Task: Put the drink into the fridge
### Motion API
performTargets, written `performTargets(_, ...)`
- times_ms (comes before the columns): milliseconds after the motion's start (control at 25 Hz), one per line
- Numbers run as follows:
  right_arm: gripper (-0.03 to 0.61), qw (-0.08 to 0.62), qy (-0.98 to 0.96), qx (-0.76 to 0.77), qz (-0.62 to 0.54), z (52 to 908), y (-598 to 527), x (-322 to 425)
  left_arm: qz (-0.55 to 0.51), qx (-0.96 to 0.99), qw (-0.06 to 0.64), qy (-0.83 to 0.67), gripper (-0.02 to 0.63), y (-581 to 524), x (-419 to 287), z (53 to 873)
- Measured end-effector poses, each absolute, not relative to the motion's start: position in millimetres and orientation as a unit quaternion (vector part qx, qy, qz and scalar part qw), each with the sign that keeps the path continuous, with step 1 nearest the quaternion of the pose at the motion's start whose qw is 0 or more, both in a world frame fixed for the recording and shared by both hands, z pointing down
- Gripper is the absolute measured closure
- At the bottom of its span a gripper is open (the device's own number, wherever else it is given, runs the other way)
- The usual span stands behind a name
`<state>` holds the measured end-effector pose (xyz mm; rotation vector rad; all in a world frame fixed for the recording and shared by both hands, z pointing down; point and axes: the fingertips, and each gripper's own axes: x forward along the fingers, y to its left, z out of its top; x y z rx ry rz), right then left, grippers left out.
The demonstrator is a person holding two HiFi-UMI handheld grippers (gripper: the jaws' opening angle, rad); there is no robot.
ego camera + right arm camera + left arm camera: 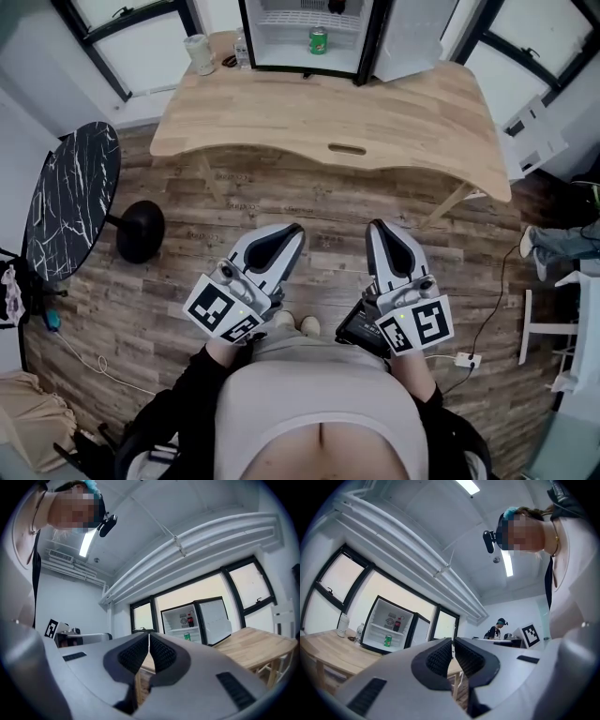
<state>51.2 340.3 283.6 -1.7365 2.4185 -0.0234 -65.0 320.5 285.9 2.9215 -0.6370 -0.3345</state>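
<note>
The small green drink can (pixel 319 40) stood upright on the lower shelf of the open black-framed, white-lined mini fridge (pixel 281 39), which sat at the far edge of the light wooden table (pixel 403 122). A dark cola bottle (pixel 398 624) stood on the shelf above. The left gripper (pixel 287 232) and right gripper (pixel 382 230) hung well back from the table's near edge, over the wood-plank floor (pixel 328 202). Each had its jaws pressed together on nothing.

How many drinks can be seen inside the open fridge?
2. A green can stands on the fridge floor; a dark bottle stands on the shelf above. Others may be hidden.
</note>
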Motion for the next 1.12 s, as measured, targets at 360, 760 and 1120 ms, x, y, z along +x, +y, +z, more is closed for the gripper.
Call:
performTargets(360,0.548,0.076,0.816,-0.573,-0.016,289.2,339.7,15.2,-0.102,0.968,0.066,-0.219,0.591,321.0,-97.2,288.1)
performTargets(760,0.548,0.094,0.826,-0.555,-0.026,286.6,341.0,-9.4,-0.102,0.966,0.068,-0.228,0.591,324.3,-117.6,291.5)
performTargets(1120,0.548,0.088,0.826,-0.557,-0.018,288.0,350.5,-14.5,-0.108,0.965,0.074,-0.229,0.591,335.0,-124.0,290.7)
